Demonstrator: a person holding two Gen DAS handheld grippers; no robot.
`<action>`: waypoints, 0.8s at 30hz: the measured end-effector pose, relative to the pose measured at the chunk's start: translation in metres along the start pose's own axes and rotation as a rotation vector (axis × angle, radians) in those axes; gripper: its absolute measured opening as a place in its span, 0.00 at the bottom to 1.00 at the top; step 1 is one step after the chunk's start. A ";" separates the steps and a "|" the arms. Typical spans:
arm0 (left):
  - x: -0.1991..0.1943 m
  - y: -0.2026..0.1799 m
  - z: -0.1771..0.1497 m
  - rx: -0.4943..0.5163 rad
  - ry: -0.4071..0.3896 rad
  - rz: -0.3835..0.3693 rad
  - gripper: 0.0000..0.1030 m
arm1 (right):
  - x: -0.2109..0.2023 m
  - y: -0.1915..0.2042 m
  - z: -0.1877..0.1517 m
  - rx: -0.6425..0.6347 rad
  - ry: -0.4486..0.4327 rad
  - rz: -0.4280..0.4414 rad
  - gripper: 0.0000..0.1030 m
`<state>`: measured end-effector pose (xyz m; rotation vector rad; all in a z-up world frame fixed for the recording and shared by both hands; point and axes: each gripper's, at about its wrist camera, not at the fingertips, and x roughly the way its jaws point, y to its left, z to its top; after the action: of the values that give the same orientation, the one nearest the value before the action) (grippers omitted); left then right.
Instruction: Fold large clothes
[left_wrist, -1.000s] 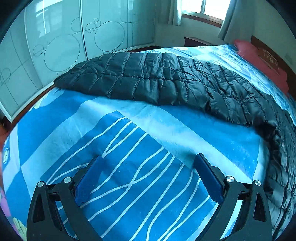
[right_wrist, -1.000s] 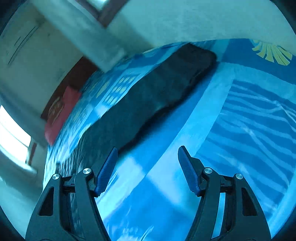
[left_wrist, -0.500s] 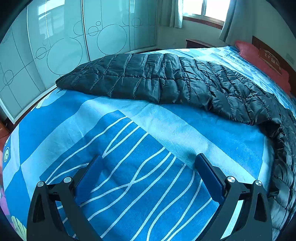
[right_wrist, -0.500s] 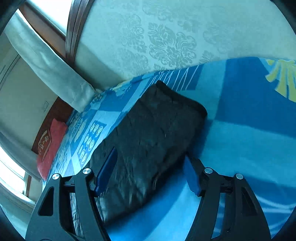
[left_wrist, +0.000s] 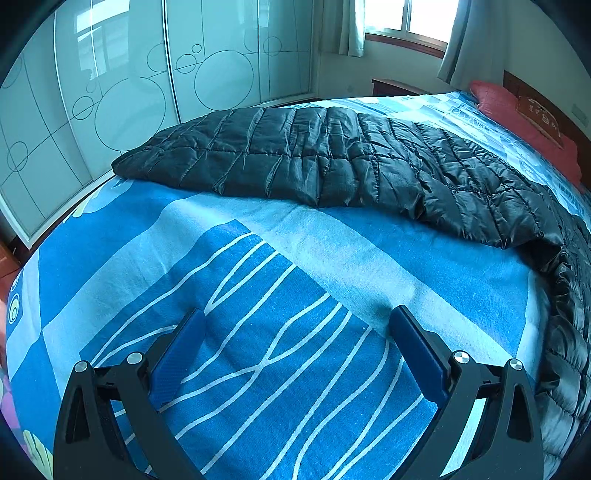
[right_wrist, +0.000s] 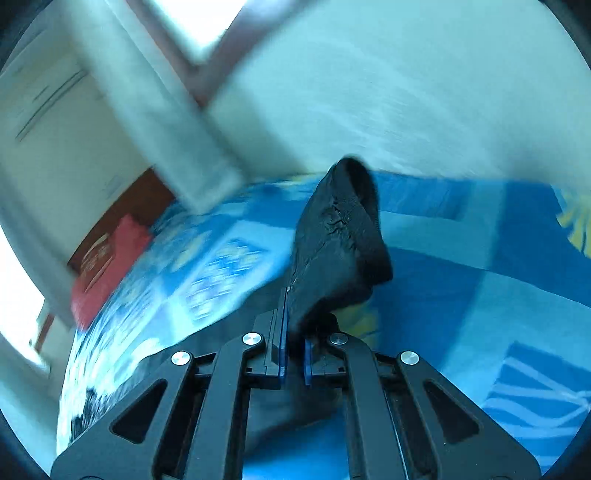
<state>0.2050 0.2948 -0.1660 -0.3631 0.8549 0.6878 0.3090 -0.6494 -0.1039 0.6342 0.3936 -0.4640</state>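
Observation:
A black quilted puffer jacket (left_wrist: 332, 158) lies stretched across the far half of the bed in the left wrist view and runs down the right edge. My left gripper (left_wrist: 295, 332) is open and empty, low over the blue patterned sheet, well short of the jacket. In the right wrist view my right gripper (right_wrist: 293, 350) is shut on a bunched part of the black jacket (right_wrist: 336, 251), which stands up from the fingers. That view is blurred.
The blue bedsheet (left_wrist: 258, 295) with white lines covers the bed. A red pillow (left_wrist: 524, 122) lies at the headboard, also in the right wrist view (right_wrist: 107, 266). Glass wardrobe doors (left_wrist: 110, 92) stand left of the bed. A window and curtains are at the back.
My right gripper moved onto the jacket's end and closed on it; it was open before. The left gripper stayed open and nearly still, tilting up slightly.

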 end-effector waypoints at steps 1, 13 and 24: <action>0.000 0.000 0.000 -0.001 0.000 -0.001 0.96 | -0.006 0.025 -0.005 -0.049 -0.006 0.022 0.06; 0.001 0.001 0.000 -0.001 -0.010 -0.001 0.96 | -0.034 0.294 -0.151 -0.472 0.124 0.254 0.06; 0.001 0.002 -0.003 -0.007 -0.022 -0.009 0.96 | -0.059 0.458 -0.309 -0.666 0.301 0.423 0.06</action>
<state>0.2022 0.2955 -0.1687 -0.3648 0.8294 0.6853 0.4359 -0.1083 -0.0885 0.1216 0.6431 0.1777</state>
